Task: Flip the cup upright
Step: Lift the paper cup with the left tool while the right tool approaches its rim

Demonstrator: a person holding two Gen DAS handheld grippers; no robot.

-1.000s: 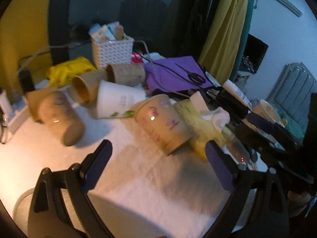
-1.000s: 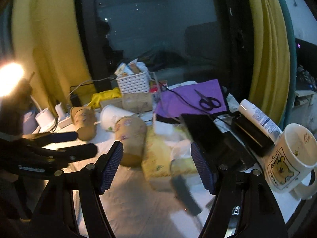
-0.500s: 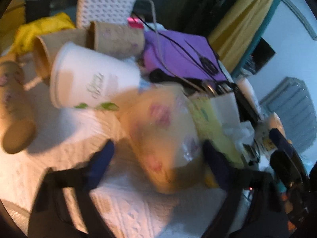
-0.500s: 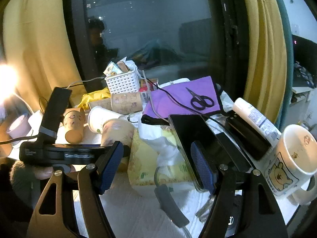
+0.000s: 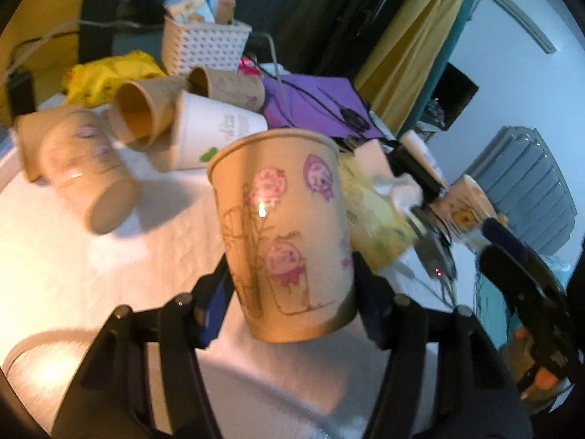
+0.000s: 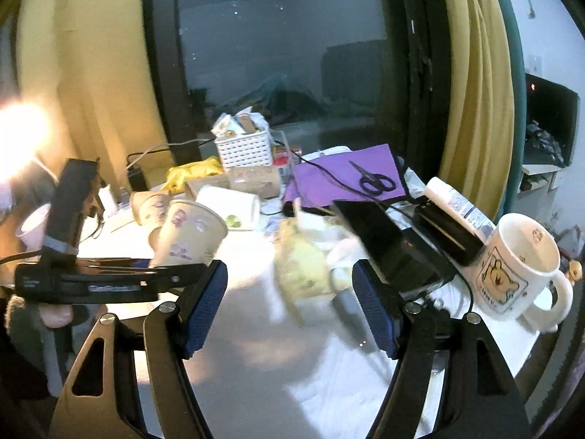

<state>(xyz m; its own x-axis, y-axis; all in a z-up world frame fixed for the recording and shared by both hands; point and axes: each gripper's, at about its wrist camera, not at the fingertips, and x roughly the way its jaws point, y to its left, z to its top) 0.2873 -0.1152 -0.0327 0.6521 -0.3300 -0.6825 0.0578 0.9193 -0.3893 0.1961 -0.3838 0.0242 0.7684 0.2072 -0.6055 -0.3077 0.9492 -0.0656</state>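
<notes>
Left claw (image 6: 182, 269) gripping paper cup (image 6: 190, 232), right claw (image 6: 290, 307) spread

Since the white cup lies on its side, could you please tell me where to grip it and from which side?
Grip the white cup across its mid-wall, probably from above: it lies sideways with that curved wall exposed, while a brown cup crowds its rim end.

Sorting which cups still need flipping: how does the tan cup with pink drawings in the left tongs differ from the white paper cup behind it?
The tan cup is nearly upright, mouth up; the white cup lies on its side. The tan cup is gripped by the left tongs; the white cup rests free on the table. Tan carries pink drawings, white a green mark. Both are paper cups.
</notes>
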